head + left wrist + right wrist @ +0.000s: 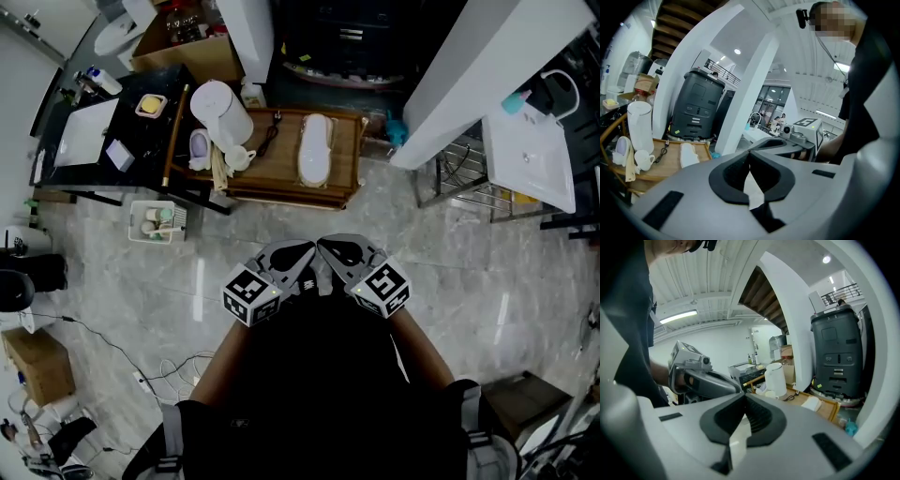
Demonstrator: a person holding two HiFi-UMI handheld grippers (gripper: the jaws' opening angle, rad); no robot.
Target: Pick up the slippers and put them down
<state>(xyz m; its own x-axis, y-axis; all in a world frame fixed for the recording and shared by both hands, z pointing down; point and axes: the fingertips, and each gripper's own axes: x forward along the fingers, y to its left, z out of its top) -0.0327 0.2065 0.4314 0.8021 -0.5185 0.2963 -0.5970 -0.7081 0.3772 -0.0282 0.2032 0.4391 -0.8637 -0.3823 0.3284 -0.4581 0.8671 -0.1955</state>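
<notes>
Closest in, just ahead of my dark shirt, both tools sit side by side over the pale marble floor (450, 281), their marker cubes toward me and their tips angled in until they nearly meet. On my left gripper (749, 159) the fingers are clenched tight, the dark pads meeting at their tips with nothing caught between them. My right gripper (743, 401) is the same: pads pressed together, grasping nothing. Each gripper's own view shows the other gripper close beside it. What I am after, the white slipper (315, 150), lies well ahead of both tips, flat on the right part of a low wooden tray (281, 187) that stands on the floor. At the tray's left end a tall white jug (223, 112) stands upright with a small white cup (239, 157) just beside it, and a black cable (269, 136) lies between those and the slipper, touching neither that I can see. Behind the tray stands a dark grey machine (696, 110), beside a slanting white pillar (745, 93).
</notes>
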